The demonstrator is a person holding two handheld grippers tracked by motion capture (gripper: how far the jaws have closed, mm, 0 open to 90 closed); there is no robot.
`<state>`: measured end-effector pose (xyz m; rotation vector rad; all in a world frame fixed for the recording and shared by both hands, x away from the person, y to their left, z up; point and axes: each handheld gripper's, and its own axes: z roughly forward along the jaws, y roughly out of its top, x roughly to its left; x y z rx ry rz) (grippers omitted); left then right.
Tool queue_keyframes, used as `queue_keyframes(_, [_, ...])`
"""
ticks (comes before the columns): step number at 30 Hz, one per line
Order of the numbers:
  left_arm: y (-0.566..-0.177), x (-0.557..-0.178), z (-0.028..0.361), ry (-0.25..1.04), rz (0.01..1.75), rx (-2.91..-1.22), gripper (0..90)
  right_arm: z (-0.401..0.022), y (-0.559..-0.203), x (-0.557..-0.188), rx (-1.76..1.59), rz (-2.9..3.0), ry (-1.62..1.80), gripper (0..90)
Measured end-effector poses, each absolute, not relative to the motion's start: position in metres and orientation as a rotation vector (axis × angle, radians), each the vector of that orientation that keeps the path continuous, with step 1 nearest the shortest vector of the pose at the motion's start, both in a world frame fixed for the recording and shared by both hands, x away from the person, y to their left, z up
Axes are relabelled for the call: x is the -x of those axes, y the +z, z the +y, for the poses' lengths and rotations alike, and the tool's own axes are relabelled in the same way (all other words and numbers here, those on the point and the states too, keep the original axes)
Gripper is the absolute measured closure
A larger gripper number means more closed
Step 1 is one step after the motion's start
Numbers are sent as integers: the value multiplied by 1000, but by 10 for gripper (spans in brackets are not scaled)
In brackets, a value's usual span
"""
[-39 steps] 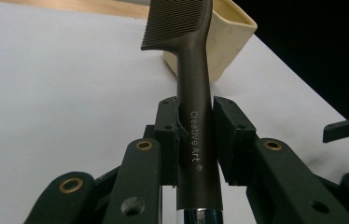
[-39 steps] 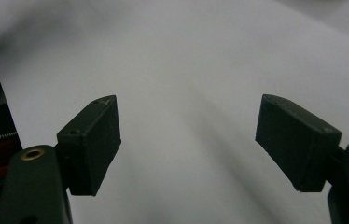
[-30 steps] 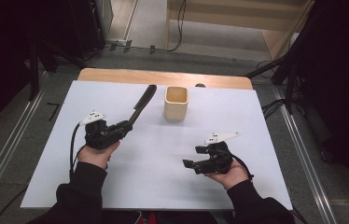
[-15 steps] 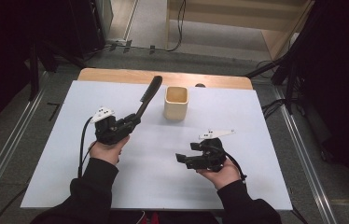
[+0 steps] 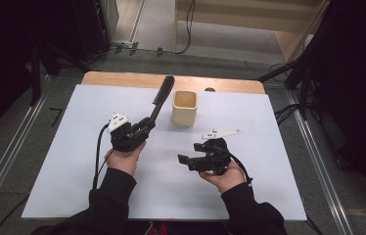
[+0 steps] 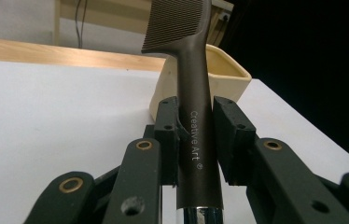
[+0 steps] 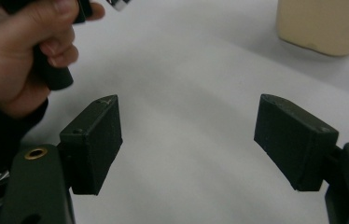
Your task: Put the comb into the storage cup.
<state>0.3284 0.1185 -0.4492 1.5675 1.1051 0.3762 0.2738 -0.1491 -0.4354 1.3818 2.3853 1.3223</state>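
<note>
Pinching one comb (image 6: 193, 93) — left gripper (image 5: 144, 128); right gripper (image 5: 185, 160) spread, probably empty — beside one cup (image 5: 185, 107).

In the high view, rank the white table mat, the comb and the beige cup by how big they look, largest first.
1. White table mat: by far the largest.
2. Comb: longest of the other two, but thin, and raised in the left gripper, so nearer the camera.
3. Beige cup: shorter but wider; close to the comb in area, so these two are unsure.
</note>
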Motion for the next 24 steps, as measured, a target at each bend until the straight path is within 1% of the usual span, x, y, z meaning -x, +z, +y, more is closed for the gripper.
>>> queue_keyframes(3, [-454, -325, 115, 396, 1110, -1563, 728, -146, -433, -278, -1377, 2367, 1342, 217])
queue_keyframes(12, [-465, -318, 114, 405, 1113, -1470, 729, -135, -428, -287, -1355, 2334, 1362, 218])
queue_keyframes(18, [-474, -313, 110, 412, 1105, -1473, 729, -126, -427, -294, -1364, 2316, 1389, 219])
queue_keyframes(24, [-481, -309, 110, 407, 1110, -1439, 729, -118, -426, -303, -1394, 2283, 1429, 225])
